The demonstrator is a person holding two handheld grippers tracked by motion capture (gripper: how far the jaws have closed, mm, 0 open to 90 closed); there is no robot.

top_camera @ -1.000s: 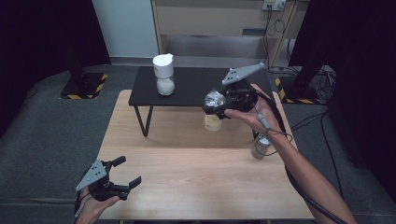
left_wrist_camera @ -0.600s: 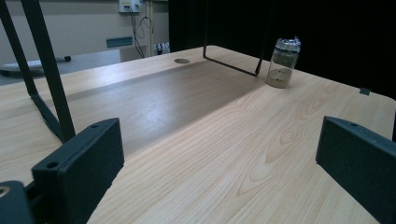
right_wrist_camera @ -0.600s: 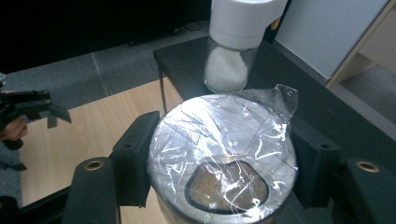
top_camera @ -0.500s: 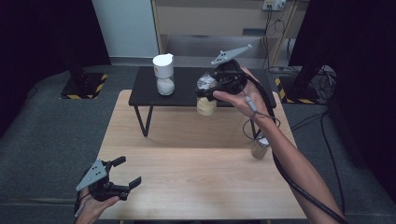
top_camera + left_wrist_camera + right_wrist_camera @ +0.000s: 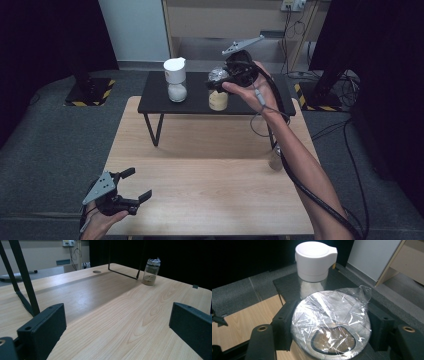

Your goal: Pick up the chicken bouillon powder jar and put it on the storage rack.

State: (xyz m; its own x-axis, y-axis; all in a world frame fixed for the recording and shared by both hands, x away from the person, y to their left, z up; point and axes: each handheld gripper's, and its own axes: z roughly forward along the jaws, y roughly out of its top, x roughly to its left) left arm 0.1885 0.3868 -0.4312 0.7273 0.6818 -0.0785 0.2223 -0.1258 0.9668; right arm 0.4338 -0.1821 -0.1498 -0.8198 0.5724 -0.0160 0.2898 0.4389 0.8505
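Note:
My right gripper point(image 5: 217, 84) is shut on a glass jar point(image 5: 218, 99) of beige powder with a plastic-wrapped top, holding it over the black raised shelf point(image 5: 250, 102). I cannot tell whether its base touches the shelf. In the right gripper view the wrapped jar point(image 5: 332, 322) sits between both jaws, with a white-lidded jar point(image 5: 314, 262) just beyond it. That white-lidded jar point(image 5: 176, 80) stands on the shelf's left part. My left gripper point(image 5: 132, 192) is open and holds nothing, at the table's front left corner.
A second small wrapped jar point(image 5: 275, 159) stands on the wooden table point(image 5: 210, 190) by the right edge, also seen as the jar point(image 5: 151, 272) in the left gripper view. Thin black shelf legs point(image 5: 25, 285) rise close to the left gripper. A cable trails along the right forearm.
My right gripper has carried the jar farther away and slightly left, from the shelf's front edge to over its top. The left gripper has not moved.

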